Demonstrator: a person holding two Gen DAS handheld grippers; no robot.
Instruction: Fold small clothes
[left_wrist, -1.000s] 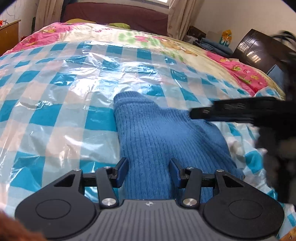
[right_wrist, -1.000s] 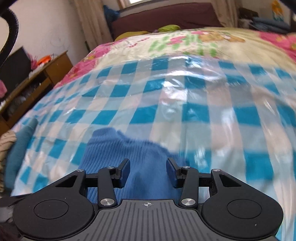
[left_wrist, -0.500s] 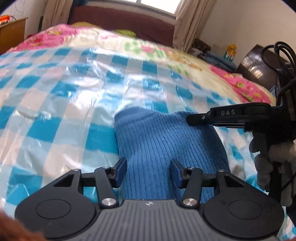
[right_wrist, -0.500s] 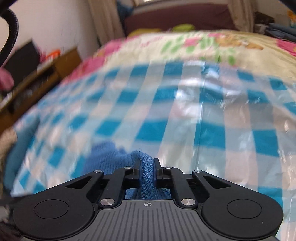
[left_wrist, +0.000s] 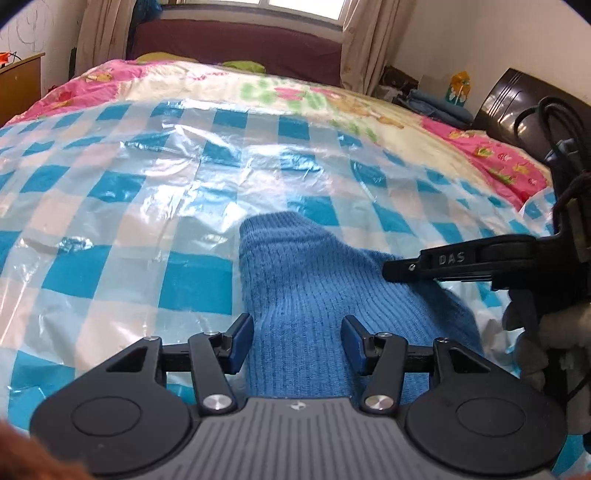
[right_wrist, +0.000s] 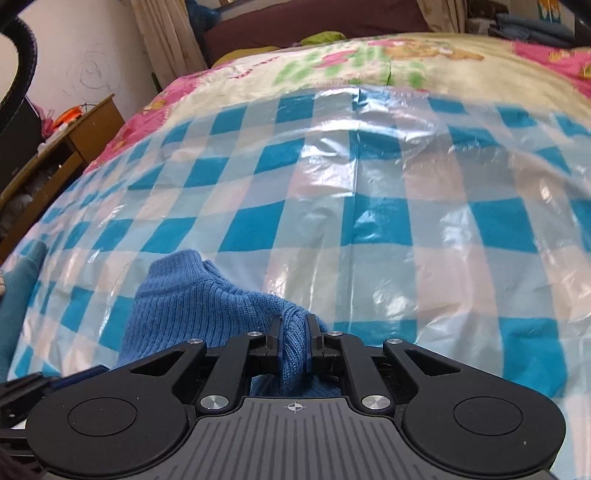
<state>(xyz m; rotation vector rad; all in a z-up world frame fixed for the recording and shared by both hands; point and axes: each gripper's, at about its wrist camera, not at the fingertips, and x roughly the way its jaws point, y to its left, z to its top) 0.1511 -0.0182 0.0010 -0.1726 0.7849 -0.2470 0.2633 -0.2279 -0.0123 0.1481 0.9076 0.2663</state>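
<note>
A blue ribbed knit garment (left_wrist: 314, 295) lies on a blue-and-white checked plastic sheet (left_wrist: 110, 206) spread over a bed with a pink floral quilt (left_wrist: 110, 77). The right gripper (right_wrist: 294, 341) is clenched on a raised fold at the garment's edge, the knit bunched tight between its two pads (in the left wrist view it reaches in from the right side, its black fingers over the cloth). The left gripper (left_wrist: 297, 341) hovers low over the near part of the garment with its jaws apart; its blue pads (left_wrist: 240, 341) stand either side of the fabric, not visibly pressing it. A gloved hand (left_wrist: 546, 343) holds the right tool.
</note>
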